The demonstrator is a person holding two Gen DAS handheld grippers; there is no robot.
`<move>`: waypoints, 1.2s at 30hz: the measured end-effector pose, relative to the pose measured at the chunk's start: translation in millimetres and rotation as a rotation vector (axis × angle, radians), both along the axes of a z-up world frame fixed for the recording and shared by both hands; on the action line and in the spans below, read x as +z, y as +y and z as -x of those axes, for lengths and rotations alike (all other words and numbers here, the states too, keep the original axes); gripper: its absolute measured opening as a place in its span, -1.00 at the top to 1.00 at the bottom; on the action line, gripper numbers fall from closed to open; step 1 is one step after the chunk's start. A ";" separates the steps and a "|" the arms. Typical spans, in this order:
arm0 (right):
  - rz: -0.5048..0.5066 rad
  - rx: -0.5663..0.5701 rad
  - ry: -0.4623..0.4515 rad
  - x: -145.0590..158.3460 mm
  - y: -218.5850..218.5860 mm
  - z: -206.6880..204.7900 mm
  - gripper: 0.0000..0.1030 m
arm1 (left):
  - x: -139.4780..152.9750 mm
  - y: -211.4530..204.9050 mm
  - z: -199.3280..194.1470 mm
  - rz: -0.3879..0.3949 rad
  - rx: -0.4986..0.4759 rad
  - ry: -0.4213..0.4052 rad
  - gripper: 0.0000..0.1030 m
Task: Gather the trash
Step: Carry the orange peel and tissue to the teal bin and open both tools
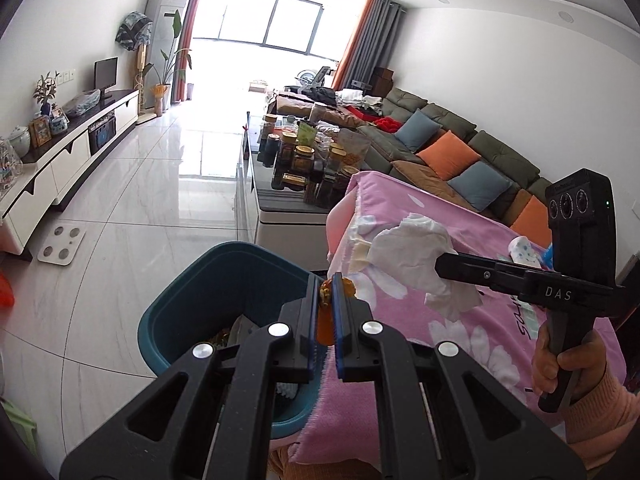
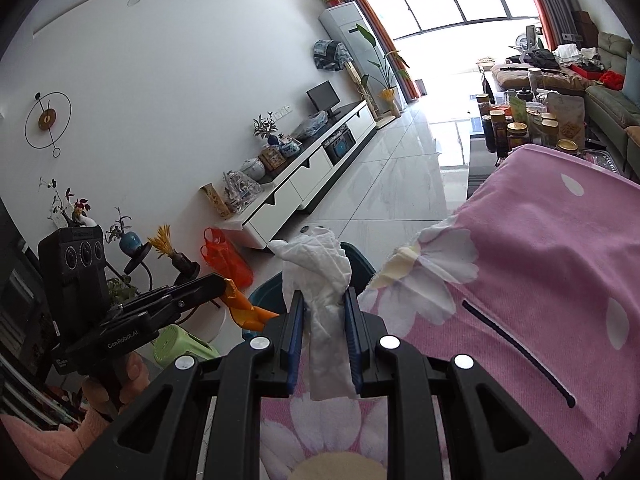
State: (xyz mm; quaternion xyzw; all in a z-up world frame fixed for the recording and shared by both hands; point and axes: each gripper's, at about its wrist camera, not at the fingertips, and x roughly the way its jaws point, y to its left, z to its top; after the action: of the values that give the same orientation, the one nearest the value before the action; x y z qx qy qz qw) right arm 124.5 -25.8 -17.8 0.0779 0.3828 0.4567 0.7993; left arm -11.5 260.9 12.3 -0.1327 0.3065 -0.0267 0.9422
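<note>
1. Closest to us in the left wrist view, our left gripper (image 1: 329, 280) has its jaws pressed together on an orange wrapper (image 1: 325, 322), a thin translucent scrap pinched between the blue pads.
2. That wrapper hangs right over the near rim of the teal bin (image 1: 172, 300), which stands on the pale tiled floor (image 1: 140, 200) just beside the edge of the pink blanket (image 1: 460, 320).
3. Inside the bin we can make out some scraps already lying there, though it is too dark and too hidden by the gripper to say what they are.
4. Over in the right wrist view, our right gripper (image 2: 325, 294) is clamped on a crumpled white tissue (image 2: 320, 264); the paper bulges up above the fingertips and trails down between the pads.
5. The tissue sits above the blanket's edge, near the corner where the daisy print (image 2: 440, 268) shows, with the bin's rim peeking out just behind it.
6. Each gripper is held by a hand: the right one (image 1: 560, 364) in a peach sleeve shows on the right of the left wrist view.
7. On the blanket's far edge, beside the right gripper's body, lies a small white printed packet (image 1: 522, 250).
8. Beyond the blanket's far corner, a glass coffee table (image 1: 264, 196) carries a crowd of jars.
</note>
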 end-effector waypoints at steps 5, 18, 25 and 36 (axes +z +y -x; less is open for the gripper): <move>0.006 0.023 0.024 -4.1 24.1 -9.6 0.64 | -16.0 18.1 -6.3 -0.002 0.038 0.037 0.87; 0.070 0.045 0.076 -24.5 85.7 -27.5 0.61 | -66.5 41.8 -38.4 0.012 0.112 0.141 0.87; 0.122 0.055 0.095 -35.7 113.4 -31.4 0.53 | -89.1 49.8 -54.4 0.028 0.126 0.181 0.87; 0.141 0.041 0.106 -40.8 111.8 -32.4 0.22 | -101.4 56.1 -66.1 0.053 0.141 0.188 0.61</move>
State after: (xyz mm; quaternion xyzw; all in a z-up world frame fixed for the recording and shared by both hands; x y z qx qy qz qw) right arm 156.8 86.0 -58.6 0.0378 0.4572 0.4401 0.7719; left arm 54.6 317.1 -89.1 -0.1804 0.3823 0.0442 0.9051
